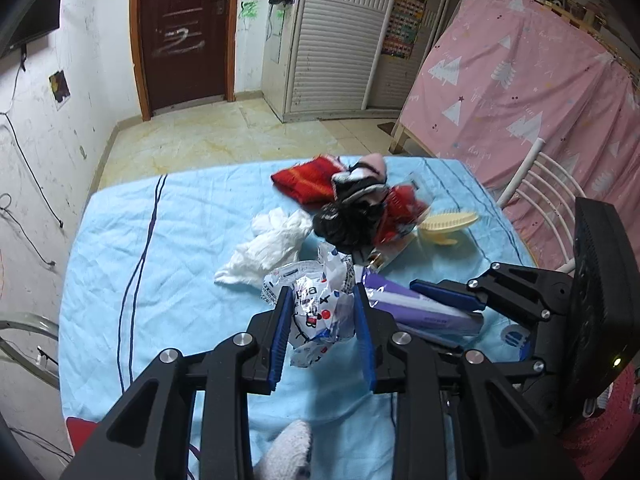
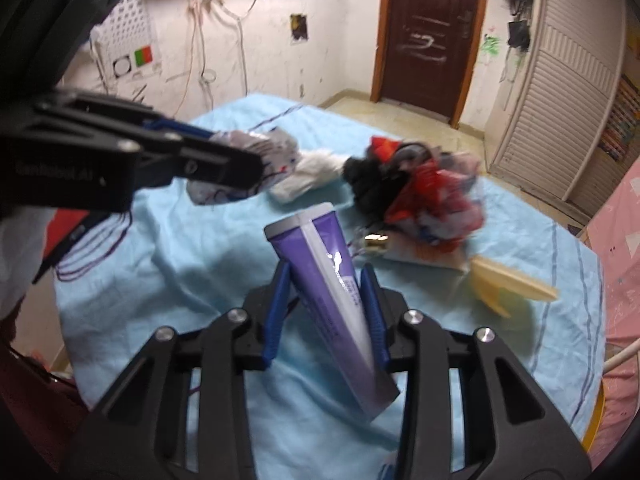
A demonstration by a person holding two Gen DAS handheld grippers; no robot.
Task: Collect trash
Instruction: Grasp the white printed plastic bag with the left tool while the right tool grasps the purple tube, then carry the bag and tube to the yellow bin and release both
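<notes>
Left gripper (image 1: pixel 322 322) — pinching crumpled printed wrapper (image 1: pixel 320 312), lifted over the blue cloth (image 1: pixel 180 240). Right gripper (image 2: pixel 328 308) — clamping purple tube (image 2: pixel 332 296), long axis pointing forward. Remaining litter pile (image 2: pixel 420 192) ahead-right, nearer the right gripper.

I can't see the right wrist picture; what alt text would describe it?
A black right gripper with blue pads clamps a purple rectangular box above a light blue bedspread. To its left, the left gripper holds a crumpled printed plastic wrapper.
</notes>
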